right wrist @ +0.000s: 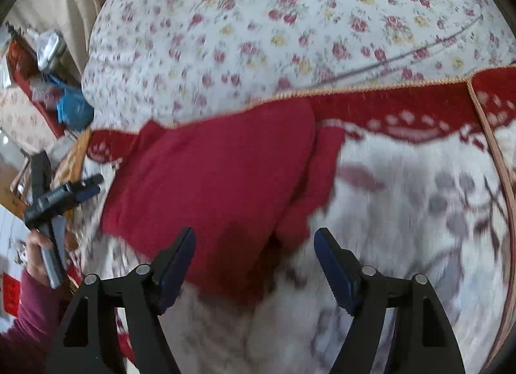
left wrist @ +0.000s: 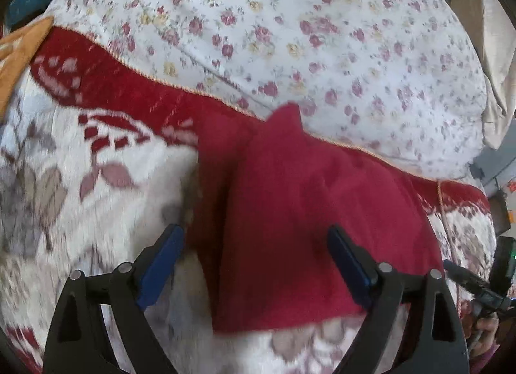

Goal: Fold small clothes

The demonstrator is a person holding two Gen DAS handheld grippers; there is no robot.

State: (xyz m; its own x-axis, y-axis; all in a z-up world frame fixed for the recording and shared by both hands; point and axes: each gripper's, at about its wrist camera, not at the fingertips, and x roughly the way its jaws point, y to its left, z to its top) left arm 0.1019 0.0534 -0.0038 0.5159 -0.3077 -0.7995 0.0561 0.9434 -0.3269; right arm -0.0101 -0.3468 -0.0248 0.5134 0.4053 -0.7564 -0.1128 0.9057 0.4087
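Observation:
A small red garment [left wrist: 300, 212] lies folded on a white blanket with red and grey leaf patterns [left wrist: 96, 212]. In the left wrist view my left gripper [left wrist: 254, 245] is open, its blue pads [left wrist: 161, 264] on either side of the garment's near left part, just above it. In the right wrist view the same garment [right wrist: 219, 187] lies ahead, and my right gripper [right wrist: 254, 245] is open over its near right corner. The left gripper also shows at the left edge of the right wrist view [right wrist: 93, 183]. Neither gripper holds anything.
A white quilt with small pink flowers [left wrist: 290, 35] lies behind the blanket's red border [left wrist: 129, 83]. An orange cloth [left wrist: 19, 48] is at the far left. Clutter and a blue item [right wrist: 71, 106] sit beyond the bed's left side. Beige fabric [left wrist: 496, 51] hangs at right.

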